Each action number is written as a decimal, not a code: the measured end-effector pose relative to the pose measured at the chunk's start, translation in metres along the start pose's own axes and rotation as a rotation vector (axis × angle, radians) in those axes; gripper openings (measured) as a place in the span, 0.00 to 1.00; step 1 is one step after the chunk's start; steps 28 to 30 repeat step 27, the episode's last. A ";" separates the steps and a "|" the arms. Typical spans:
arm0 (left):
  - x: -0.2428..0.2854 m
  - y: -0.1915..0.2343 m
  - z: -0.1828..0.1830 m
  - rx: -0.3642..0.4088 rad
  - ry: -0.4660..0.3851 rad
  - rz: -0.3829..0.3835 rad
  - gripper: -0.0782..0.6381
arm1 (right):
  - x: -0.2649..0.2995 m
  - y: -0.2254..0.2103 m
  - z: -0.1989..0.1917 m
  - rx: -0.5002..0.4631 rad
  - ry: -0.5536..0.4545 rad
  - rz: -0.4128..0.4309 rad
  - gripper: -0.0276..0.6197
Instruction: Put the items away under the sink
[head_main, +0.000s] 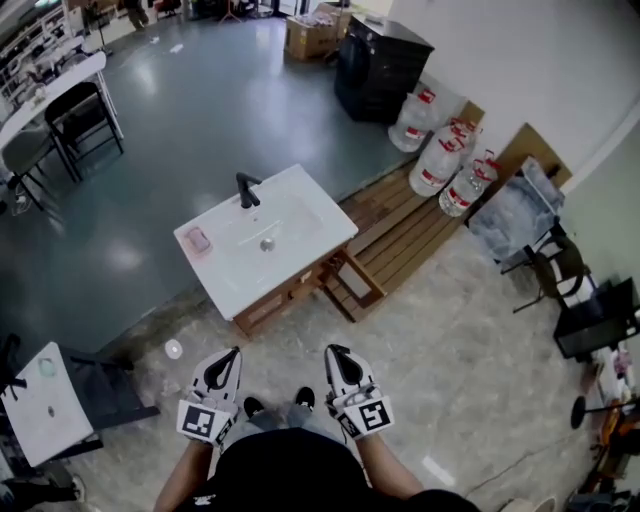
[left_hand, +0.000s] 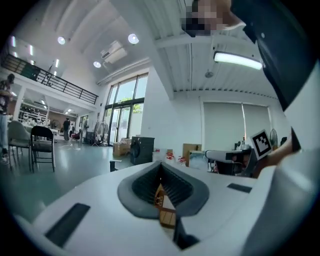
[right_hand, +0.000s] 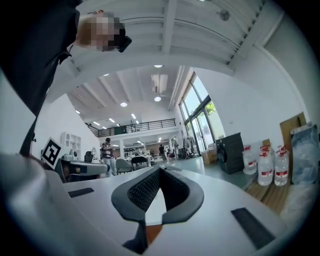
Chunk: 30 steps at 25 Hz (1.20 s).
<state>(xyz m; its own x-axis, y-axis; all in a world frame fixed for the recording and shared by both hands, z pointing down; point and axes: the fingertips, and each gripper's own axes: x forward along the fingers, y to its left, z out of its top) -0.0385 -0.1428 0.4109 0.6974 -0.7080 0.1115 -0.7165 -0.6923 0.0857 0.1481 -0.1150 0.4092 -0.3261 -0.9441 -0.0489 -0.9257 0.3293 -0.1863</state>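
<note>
Sink (head_main: 300, 215) stands mid-floor, just beyond us, a pink soap bar (head_main: 198, 240) on its left rim. Our left gripper (head_main: 230, 357) and right gripper (head_main: 336, 355) are clenched and empty. We should open one, lower it, and approach the soap squarely.

Glossy white sink (head_main: 306, 212), wooden stand (head_main: 283, 299)

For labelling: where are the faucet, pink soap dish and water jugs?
faucet (head_main: 245, 192), head view, its black stem.
pink soap dish (head_main: 198, 240), head view, its middle.
water jugs (head_main: 435, 165), head view, middle jug's body.
</note>
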 end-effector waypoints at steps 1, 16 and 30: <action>-0.010 0.000 0.010 -0.006 -0.024 0.001 0.12 | -0.003 0.007 0.010 -0.035 -0.019 0.004 0.06; -0.064 0.020 0.040 0.023 -0.054 0.231 0.12 | -0.016 0.039 0.057 -0.101 -0.102 0.012 0.06; -0.069 0.025 0.036 0.031 -0.037 0.261 0.12 | -0.016 0.037 0.058 -0.124 -0.044 0.010 0.06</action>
